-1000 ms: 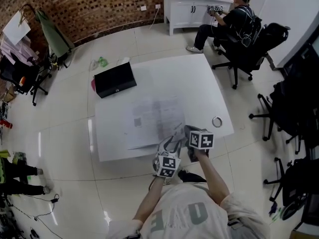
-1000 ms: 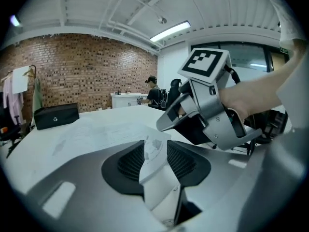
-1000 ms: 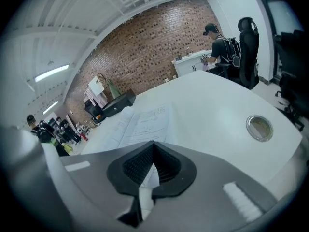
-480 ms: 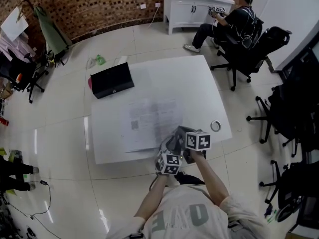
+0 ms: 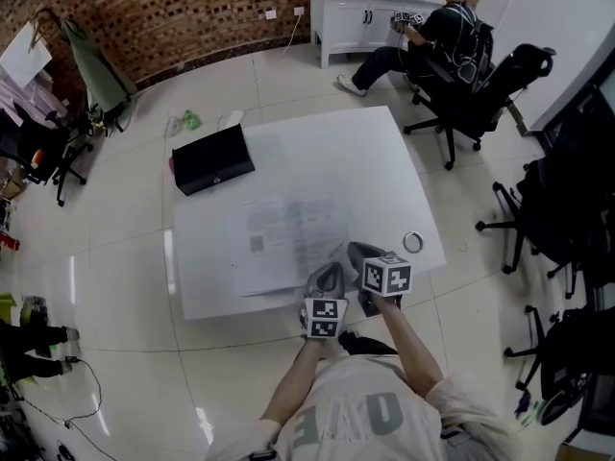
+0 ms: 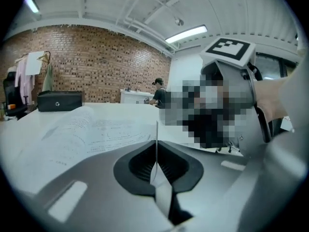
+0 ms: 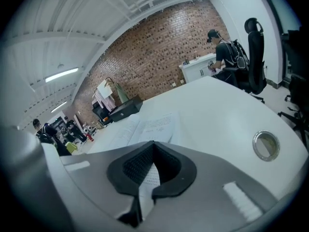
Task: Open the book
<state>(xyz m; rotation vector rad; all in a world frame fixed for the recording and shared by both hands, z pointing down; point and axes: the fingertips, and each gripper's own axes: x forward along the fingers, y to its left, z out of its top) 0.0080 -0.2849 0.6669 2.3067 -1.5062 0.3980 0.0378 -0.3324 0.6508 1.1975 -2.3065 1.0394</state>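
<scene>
From above, the open book (image 5: 288, 233) lay on the white desk (image 5: 356, 152), with my left claw (image 5: 327, 279) and right claw (image 5: 360, 254) at its near right corner. Along my left claw, the jaws were clamped on a thin page (image 6: 156, 137). Along my right, they pinched a printed page (image 7: 148, 175).

Two forearms (image 5: 408, 339) reach side by side over the near edge of the table (image 5: 384, 161). The left tongs (image 5: 330, 269) are pinched shut on a thin page edge (image 6: 156, 139) (seen end-on between the pads). Just beside them, farther over the table, the right tongs (image 5: 356, 251) are clamped on a printed page (image 7: 150, 178). Both pairs tilt down toward the table.
</scene>
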